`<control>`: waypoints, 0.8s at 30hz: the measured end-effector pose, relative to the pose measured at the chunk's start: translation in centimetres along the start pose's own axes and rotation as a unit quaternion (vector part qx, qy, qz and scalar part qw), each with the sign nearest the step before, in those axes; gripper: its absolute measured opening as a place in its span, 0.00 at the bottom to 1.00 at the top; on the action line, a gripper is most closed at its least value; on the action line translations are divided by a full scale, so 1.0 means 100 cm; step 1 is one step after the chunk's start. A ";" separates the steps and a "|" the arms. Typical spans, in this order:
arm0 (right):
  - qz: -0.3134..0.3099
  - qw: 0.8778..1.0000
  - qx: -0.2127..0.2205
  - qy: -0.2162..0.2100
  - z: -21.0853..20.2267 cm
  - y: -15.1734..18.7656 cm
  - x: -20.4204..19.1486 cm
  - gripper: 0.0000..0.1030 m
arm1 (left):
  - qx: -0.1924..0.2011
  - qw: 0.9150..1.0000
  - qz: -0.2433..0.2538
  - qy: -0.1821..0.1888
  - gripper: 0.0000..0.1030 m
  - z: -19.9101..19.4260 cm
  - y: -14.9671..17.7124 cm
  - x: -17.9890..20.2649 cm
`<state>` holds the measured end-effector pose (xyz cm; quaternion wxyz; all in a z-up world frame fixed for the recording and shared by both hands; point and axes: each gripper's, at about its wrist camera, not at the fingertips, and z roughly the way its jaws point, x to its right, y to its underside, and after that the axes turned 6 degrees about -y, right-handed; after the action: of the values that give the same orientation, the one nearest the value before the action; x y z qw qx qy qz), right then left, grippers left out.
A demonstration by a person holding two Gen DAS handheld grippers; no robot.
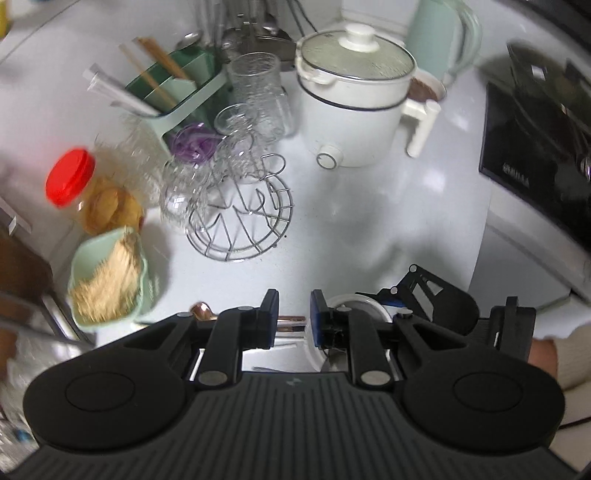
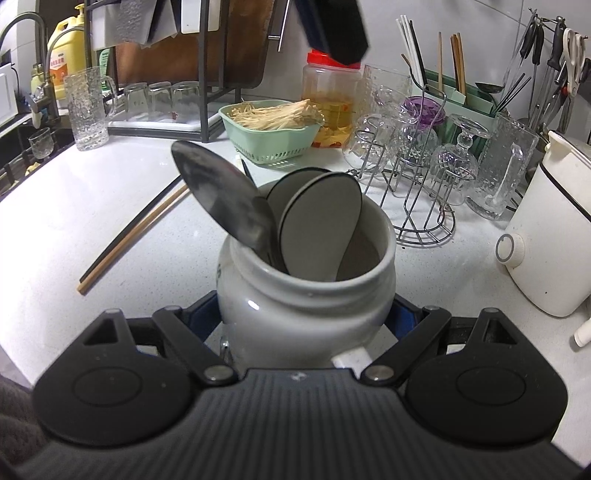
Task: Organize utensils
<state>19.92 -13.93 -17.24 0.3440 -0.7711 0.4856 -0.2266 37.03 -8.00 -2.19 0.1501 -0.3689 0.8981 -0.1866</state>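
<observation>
My right gripper (image 2: 306, 314) is shut on a white ceramic jar (image 2: 306, 295) that stands on the counter. The jar holds a metal spoon (image 2: 225, 199) and two flat grey paddle-shaped utensils (image 2: 321, 225). My left gripper (image 1: 293, 321) hovers above the counter, jaws a little apart and holding nothing; it shows as a dark finger at the top of the right wrist view (image 2: 336, 26). Below it lie a copper-coloured spoon (image 1: 201, 310) and the jar's rim (image 1: 354, 301). A pair of chopsticks (image 2: 129, 240) lies on the counter left of the jar.
A green utensil caddy (image 1: 173, 92) with chopsticks stands at the back. A wire rack with glass cups (image 1: 240, 221), a green basket of enoki mushrooms (image 1: 107, 280), a red-lidded jar (image 1: 70, 177), a white electric pot (image 1: 351, 103) and a stove (image 1: 535, 147) surround the counter.
</observation>
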 end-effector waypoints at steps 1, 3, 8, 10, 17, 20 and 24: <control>0.001 1.000 0.001 0.001 0.000 0.000 0.000 0.90 | 0.004 1.000 -0.014 0.003 0.20 0.000 0.005 -0.004; 0.002 1.000 0.001 0.005 0.000 0.000 -0.002 0.90 | 0.011 0.999 -0.043 0.003 0.20 0.001 0.016 -0.012; 0.005 1.000 0.002 0.011 0.001 0.000 -0.003 0.90 | 0.027 0.990 -0.135 0.002 0.20 0.002 0.051 -0.030; 0.008 1.000 0.002 0.012 0.001 0.000 -0.003 0.90 | 0.033 0.985 -0.171 0.005 0.20 0.003 0.068 -0.036; 0.015 1.000 0.001 0.020 0.000 0.000 -0.005 0.90 | 0.051 0.968 -0.245 -0.011 0.20 0.005 0.114 -0.048; 0.019 0.999 0.001 0.026 0.000 0.000 -0.008 0.90 | 0.057 0.961 -0.270 -0.021 0.20 0.008 0.130 -0.053; 0.028 0.999 0.003 0.034 -0.001 0.001 -0.009 0.90 | 0.061 0.948 -0.311 -0.017 0.20 0.014 0.153 -0.057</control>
<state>19.39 -13.20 -17.27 0.3355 -0.7485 0.5174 -0.2440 32.20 5.90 -9.50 0.1224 -0.6232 0.7228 -0.2723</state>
